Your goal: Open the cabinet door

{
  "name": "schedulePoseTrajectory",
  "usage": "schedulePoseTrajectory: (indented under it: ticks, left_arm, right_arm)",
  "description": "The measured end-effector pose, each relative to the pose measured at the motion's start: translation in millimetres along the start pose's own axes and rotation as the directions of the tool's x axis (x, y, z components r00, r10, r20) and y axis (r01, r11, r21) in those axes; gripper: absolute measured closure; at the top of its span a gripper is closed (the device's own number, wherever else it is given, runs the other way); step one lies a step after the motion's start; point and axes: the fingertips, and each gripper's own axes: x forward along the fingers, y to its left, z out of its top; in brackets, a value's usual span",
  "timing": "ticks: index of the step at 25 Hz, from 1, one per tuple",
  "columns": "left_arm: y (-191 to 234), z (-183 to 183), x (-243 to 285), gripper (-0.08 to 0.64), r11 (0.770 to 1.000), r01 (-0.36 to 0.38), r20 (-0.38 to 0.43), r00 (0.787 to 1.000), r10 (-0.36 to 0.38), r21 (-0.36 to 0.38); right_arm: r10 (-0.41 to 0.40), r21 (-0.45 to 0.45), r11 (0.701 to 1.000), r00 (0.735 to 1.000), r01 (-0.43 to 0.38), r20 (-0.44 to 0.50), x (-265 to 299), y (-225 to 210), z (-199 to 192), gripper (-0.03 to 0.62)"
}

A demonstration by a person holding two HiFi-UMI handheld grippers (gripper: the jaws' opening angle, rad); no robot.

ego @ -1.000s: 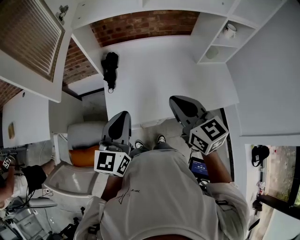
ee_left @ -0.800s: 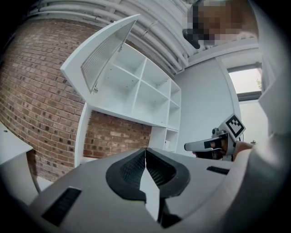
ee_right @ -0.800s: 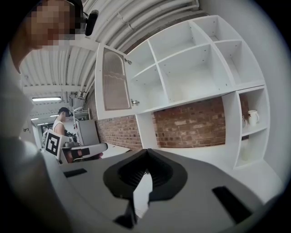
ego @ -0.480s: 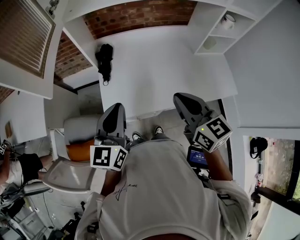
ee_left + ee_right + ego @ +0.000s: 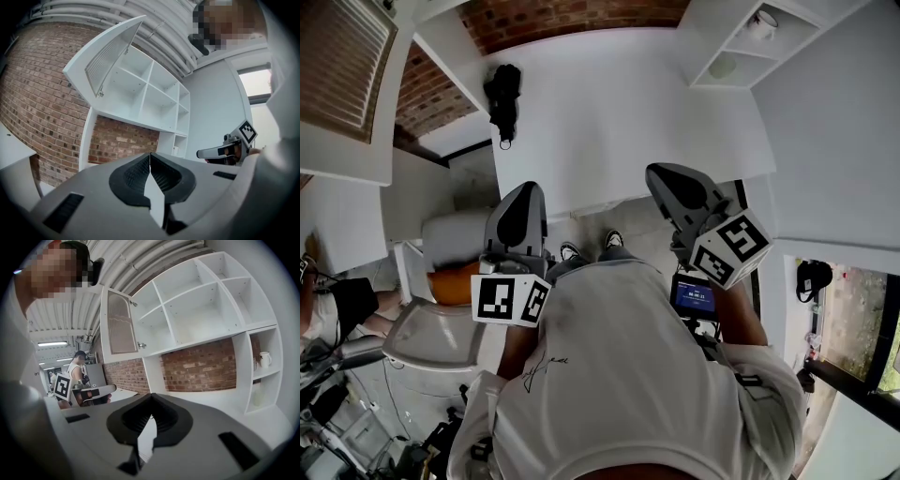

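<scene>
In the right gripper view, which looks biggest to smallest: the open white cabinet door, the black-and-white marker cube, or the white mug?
1. Open white cabinet door
2. Black-and-white marker cube
3. White handled mug
The cube appears nearer the camera, so its lead over the mug may be only apparent.

A: First entry, cabinet door (image 5: 121,324): white painted frame, satin; the inset panel is finely ribbed and duller.
B: Noted. The shelving (image 5: 206,301) has the same smooth white paint, matt. The brick wall (image 5: 199,366) is rough and unglazed with pale mortar.
A: The left gripper (image 5: 150,157) and right gripper (image 5: 151,399) have grey plastic shells, matt and smooth. The pads (image 5: 136,176) are black, ridged and rubbery-looking.
B: The worktop (image 5: 609,112) is white, smooth, low sheen. The shirt (image 5: 619,375) is pale soft cloth, creased.
</scene>
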Motion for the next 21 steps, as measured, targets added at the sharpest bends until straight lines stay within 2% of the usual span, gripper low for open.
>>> schedulePoseTrajectory:
  ticks: [21]
  left_arm:
    - [17, 2, 5, 0.545, 0.999, -0.034, 0.02, 0.999, 0.035, -0.03]
  right_arm:
    - [0.02, -0.005, 1.0, 1.0, -0.02, -0.024, 3, -6, 6, 0.569]
